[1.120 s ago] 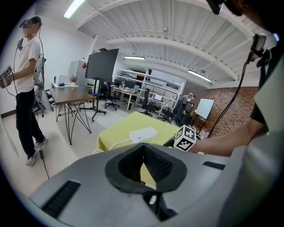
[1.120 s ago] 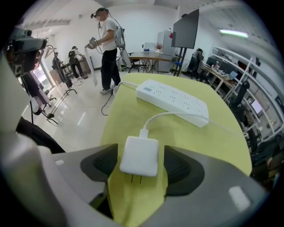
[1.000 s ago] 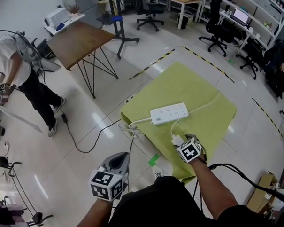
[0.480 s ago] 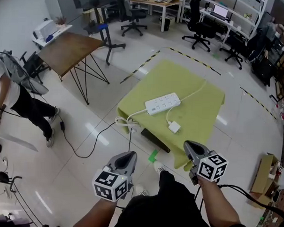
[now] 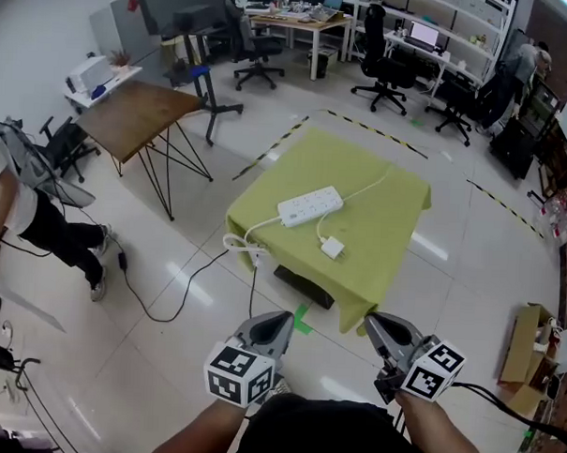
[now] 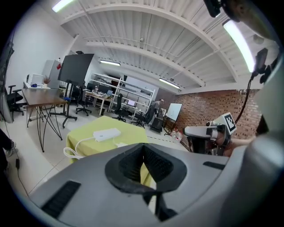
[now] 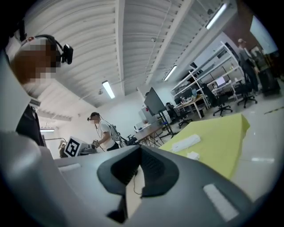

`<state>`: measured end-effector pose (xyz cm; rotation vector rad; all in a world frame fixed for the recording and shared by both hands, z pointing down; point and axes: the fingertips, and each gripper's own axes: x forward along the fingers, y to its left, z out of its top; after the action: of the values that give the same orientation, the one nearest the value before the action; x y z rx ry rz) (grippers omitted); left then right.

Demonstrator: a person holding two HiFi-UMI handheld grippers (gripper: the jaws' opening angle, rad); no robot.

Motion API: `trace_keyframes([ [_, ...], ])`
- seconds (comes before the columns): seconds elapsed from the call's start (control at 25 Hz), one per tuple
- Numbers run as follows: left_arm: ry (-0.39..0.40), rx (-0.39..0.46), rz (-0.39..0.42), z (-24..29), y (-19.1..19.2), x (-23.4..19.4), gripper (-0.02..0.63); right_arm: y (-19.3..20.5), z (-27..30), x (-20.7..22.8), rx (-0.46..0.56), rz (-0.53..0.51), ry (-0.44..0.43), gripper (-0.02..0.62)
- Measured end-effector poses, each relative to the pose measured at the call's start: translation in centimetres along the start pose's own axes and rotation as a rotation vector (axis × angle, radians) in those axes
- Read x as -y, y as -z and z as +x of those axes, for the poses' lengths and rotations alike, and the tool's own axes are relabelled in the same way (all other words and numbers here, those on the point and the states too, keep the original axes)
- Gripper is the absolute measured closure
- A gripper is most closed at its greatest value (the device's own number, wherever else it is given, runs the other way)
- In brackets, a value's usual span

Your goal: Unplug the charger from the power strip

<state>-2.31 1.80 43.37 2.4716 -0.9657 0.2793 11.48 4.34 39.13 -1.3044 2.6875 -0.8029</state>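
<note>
A white power strip [image 5: 310, 205] lies on the table with the yellow-green cloth [image 5: 388, 193]. Its cable runs off the near-left edge. The white charger [image 5: 332, 247] lies unplugged on the cloth just in front of the strip, with its thin cord curling back past the strip. Both grippers are held close to my body, well short of the table. My left gripper [image 5: 281, 320] and right gripper [image 5: 375, 322] are both shut and hold nothing. The left gripper view shows the strip [image 6: 106, 134] beyond the shut jaws [image 6: 143, 147]. The right gripper view shows the strip [image 7: 186, 142] and the charger [image 7: 193, 155].
A wooden desk [image 5: 139, 107] on thin black legs stands at the back left, with a person [image 5: 17, 200] beside it. A black cable [image 5: 172, 305] trails over the floor. There is a cardboard box [image 5: 527, 349] at the right and office chairs at the back.
My right gripper has let go of the charger on the cloth, shut, and drawn back and up towards me. The left gripper has shifted right. The table now looks farther away.
</note>
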Motion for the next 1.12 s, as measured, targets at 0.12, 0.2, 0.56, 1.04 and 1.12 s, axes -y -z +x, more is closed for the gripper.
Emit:
trace_keyframes([
  [0.12,-0.027,0.019,-0.007,-0.3,1.2,2.8,0.6,0.7,-3.6,-0.1,-0.039,-0.04,0.022,0.595],
  [0.2,-0.053,0.04,-0.03,-0.5,1.9,4.6,0.6,1.2,-6.4,-0.3,-0.062,-0.058,0.028,0.595],
  [0.56,-0.1,0.032,-0.036,-1.9,6.3,13.6,0.6,4.5,-15.8,-1.3,-0.112,-0.139,0.004,0.595],
  [1.04,-0.163,-0.016,-0.025,-3.6,8.2,15.7,0.6,5.5,-18.9,-1.0,-0.108,-0.151,-0.016,0.595],
  [1.12,-0.166,-0.016,-0.018,-3.6,7.8,15.6,0.6,5.4,-18.8,-0.9,-0.103,-0.146,-0.015,0.595],
])
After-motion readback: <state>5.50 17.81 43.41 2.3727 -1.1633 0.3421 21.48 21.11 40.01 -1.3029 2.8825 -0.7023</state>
